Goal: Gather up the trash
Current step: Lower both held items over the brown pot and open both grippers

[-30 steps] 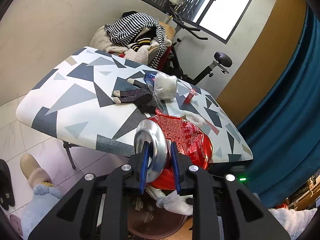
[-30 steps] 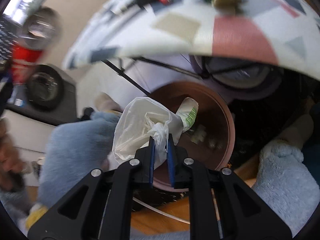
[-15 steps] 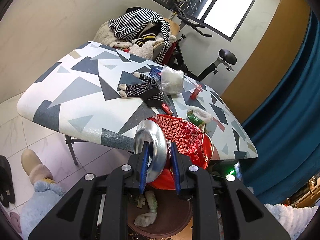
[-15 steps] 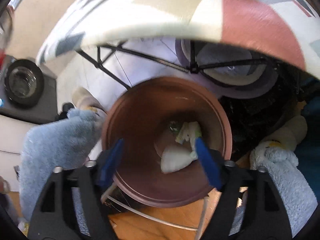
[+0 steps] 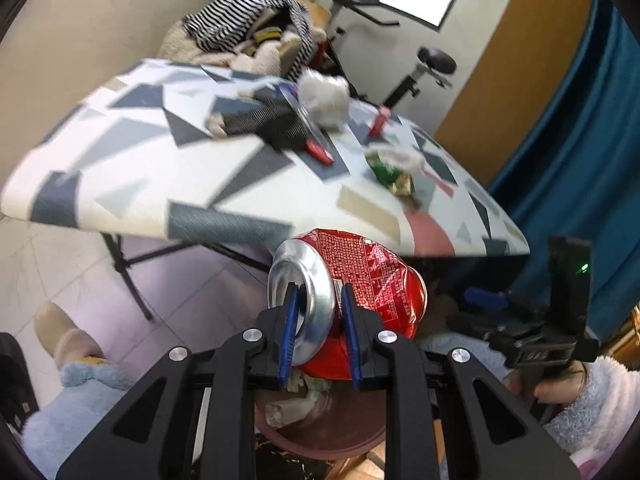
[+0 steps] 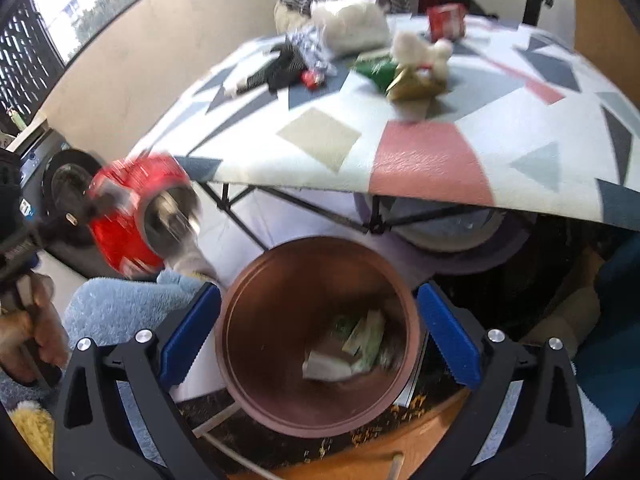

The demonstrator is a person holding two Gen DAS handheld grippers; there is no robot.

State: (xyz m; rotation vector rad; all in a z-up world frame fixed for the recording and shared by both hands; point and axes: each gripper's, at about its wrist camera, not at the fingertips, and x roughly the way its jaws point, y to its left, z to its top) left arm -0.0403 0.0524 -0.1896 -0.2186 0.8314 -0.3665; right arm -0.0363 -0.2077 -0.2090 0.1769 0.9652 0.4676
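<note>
My left gripper point(image 5: 319, 300) is shut on the silver rim of a crushed red can point(image 5: 372, 276), which hangs just above the brown bin point(image 5: 320, 436) below the table edge. In the right wrist view the same can point(image 6: 128, 216) shows blurred at the left. My right gripper point(image 6: 320, 332) hovers over the bin point(image 6: 280, 280); its jaws are opening wide and nothing is between them. Crumpled white and green trash point(image 6: 352, 348) lies at the bin's bottom. On the table lie a white tissue wad point(image 5: 324, 100), a green wrapper point(image 5: 386, 168) and a black glove point(image 5: 260, 120).
The patterned folding table point(image 5: 120, 184) overhangs the bin, its black legs point(image 5: 128, 276) on the tiled floor. A clothes pile point(image 5: 248, 20) and an exercise bike point(image 5: 436, 60) stand behind, a blue curtain point(image 5: 568, 140) at the right. Fluffy blue sleeves and slippers flank the bin.
The right gripper let go of the white plastic bag, which dropped into the bin, and its jaws spread wide. The left gripper came down toward the bin with the can.
</note>
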